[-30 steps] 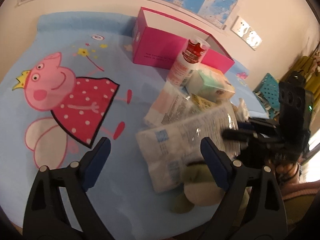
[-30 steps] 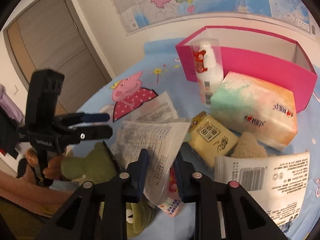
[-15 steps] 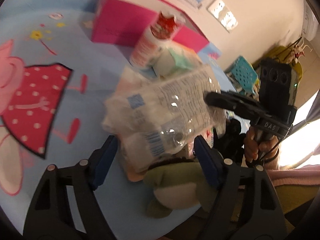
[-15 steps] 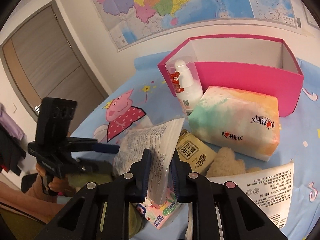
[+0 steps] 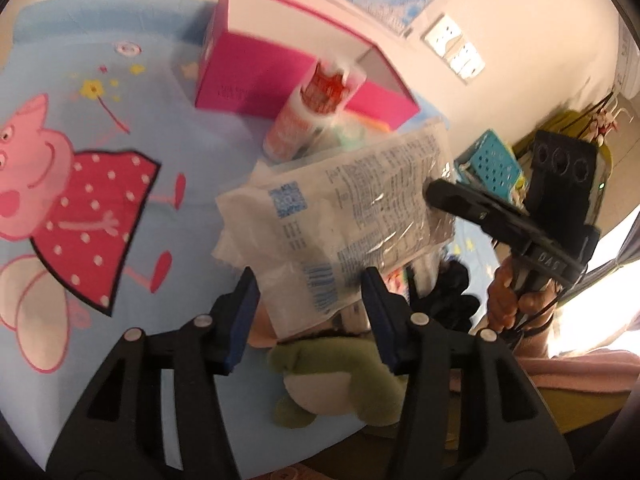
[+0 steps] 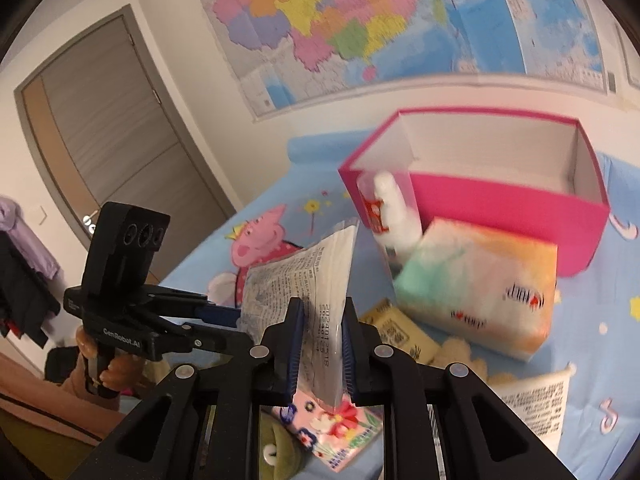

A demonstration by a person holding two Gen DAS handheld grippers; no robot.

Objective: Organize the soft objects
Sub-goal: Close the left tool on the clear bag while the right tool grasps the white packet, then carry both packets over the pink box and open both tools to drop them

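Observation:
A clear packet of white soft pads hangs in the air above the blue cartoon bedsheet. My right gripper is shut on the packet's edge; in the left wrist view it pinches the packet's right side. My left gripper has its jaws closing around the packet's lower end, which sits between the blue pads; I see no squeeze on it. A green plush toy lies just below. The open pink box stands at the back.
In front of the box are a pump bottle, a pastel tissue pack, a yellow packet, a floral pack and a printed white bag. A teal basket stands off the bed's right.
The right gripper has lifted the packet off the sheet. The left gripper's jaws have narrowed from wide apart to close around the packet's lower end, and it has swung toward it.

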